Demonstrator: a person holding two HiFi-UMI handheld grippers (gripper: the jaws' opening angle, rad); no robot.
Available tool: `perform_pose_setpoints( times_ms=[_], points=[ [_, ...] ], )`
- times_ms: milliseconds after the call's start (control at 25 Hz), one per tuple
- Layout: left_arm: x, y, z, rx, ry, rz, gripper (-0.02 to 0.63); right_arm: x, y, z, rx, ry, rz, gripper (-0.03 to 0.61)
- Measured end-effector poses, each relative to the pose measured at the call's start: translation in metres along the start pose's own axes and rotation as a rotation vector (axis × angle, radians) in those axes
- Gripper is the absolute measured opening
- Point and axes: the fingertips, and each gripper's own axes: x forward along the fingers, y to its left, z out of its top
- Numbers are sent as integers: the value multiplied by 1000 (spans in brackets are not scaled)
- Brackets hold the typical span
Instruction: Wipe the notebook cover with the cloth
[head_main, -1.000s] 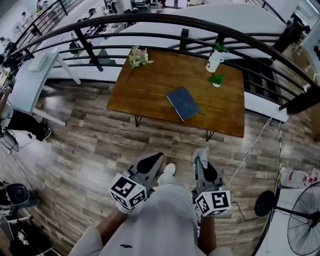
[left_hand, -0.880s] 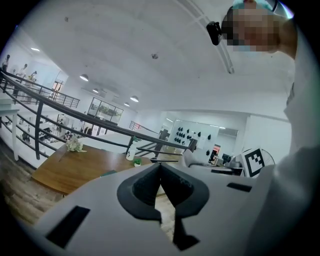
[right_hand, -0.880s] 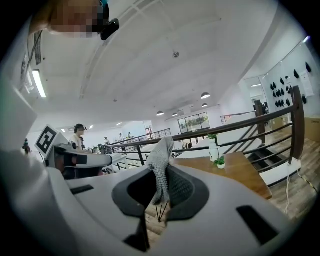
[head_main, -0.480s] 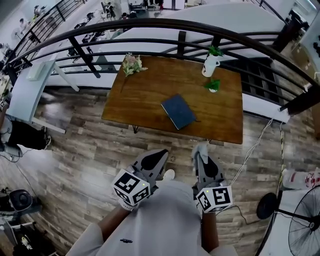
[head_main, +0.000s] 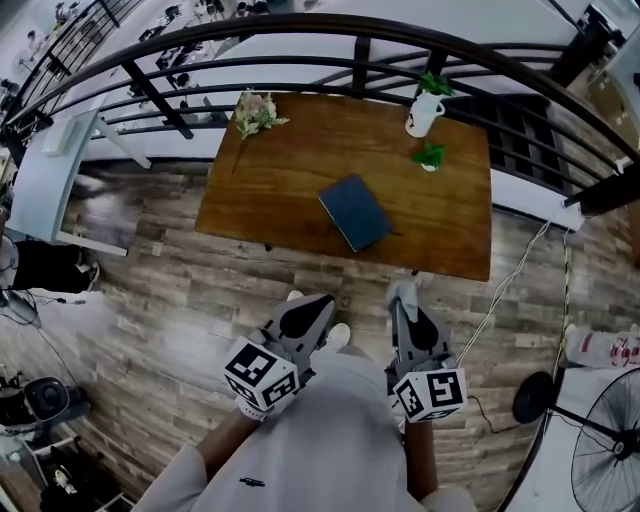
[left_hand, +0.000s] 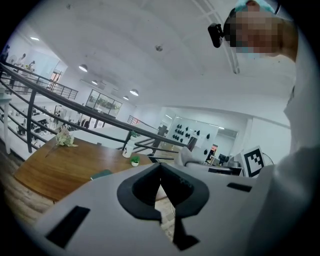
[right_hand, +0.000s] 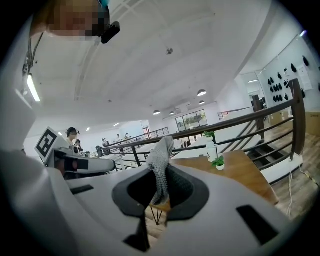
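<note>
Both nearer the table (head_main: 280, 180) now: right tongs (head_main: 405, 303) clamp the cloth (right_hand: 162, 152), left tongs (left_hand: 160, 171) closed.

I stand on what looks like a gallery in a big open office. A black railing (head_main: 360, 60) curves along the edge, and beyond it, in a wide bright hall, I see people (right_hand: 72, 134). Round lights (left_hand: 133, 92) sit in the white ceiling. On my plank floor (head_main: 150, 290) stand a wooden table (head_main: 280, 180), a white desk (head_main: 50, 170) and a floor fan (head_main: 605, 440).
</note>
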Motion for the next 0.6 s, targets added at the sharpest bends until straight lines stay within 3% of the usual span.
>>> perform_pose_setpoints(
  times_ms=[600],
  points=[
    [45, 78, 56, -6, 36, -90, 18, 88, -1, 32, 1, 14, -92, 40]
  ],
)
